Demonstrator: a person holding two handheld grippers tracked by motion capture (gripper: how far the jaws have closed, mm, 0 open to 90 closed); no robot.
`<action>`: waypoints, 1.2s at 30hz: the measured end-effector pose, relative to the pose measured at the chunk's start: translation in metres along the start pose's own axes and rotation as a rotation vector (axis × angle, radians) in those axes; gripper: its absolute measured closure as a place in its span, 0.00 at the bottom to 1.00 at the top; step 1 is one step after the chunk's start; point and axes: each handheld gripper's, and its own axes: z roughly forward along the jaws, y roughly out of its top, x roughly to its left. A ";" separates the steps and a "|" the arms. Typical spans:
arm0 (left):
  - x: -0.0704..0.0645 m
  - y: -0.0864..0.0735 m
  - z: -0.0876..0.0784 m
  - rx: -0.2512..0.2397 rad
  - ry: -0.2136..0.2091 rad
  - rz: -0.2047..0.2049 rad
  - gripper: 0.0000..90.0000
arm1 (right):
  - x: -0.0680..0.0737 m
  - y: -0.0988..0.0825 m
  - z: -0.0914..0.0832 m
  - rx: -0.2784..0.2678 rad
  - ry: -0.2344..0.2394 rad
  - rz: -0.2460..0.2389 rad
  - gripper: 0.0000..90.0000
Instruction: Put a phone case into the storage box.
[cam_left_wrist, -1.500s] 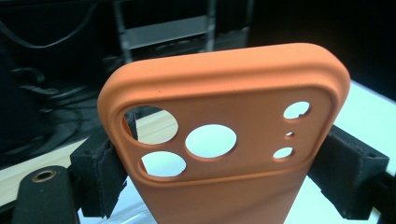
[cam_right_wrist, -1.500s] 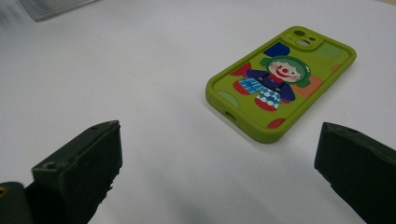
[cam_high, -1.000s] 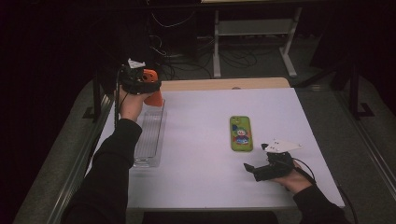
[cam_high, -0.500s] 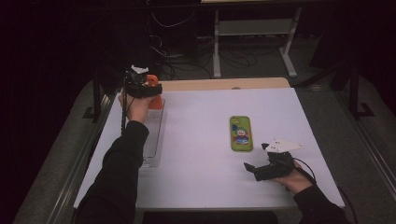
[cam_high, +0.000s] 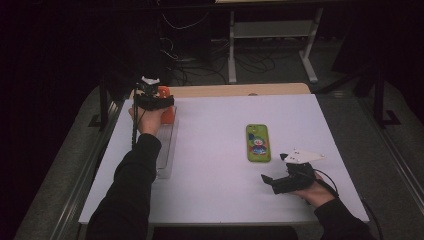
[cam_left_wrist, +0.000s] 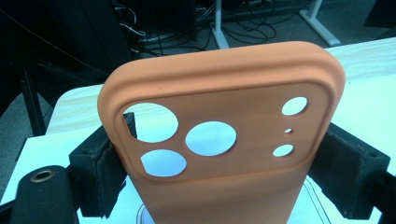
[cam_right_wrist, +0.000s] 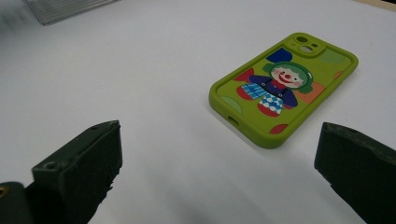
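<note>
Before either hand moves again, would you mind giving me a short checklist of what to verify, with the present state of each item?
1. Left gripper has the orange phone case between its jaws: ok, both pads press its side edges in the left gripper view.
2. Orange case undamaged: ok on the camera-cutout end that shows; the rest cannot tell.
3. Right gripper is open and holding nothing: ok, jaws stand wide apart.
4. Green phone case lies flat on the white table, clown picture up: ok.
5. Path from right gripper to green case is free: ok, bare table between them.
6. Clear tray under the left forearm holds nothing: cannot tell.
</note>
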 end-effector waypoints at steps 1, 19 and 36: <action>0.000 -0.001 0.000 0.006 -0.002 0.003 0.15 | 0.000 0.000 0.000 0.001 0.000 0.003 0.00; -0.002 -0.002 0.000 -0.030 -0.010 -0.009 0.02 | 0.000 0.000 0.000 0.002 0.003 0.004 0.00; 0.009 -0.001 -0.053 0.055 -0.146 0.030 0.00 | 0.001 0.003 -0.001 -0.007 -0.004 0.008 0.00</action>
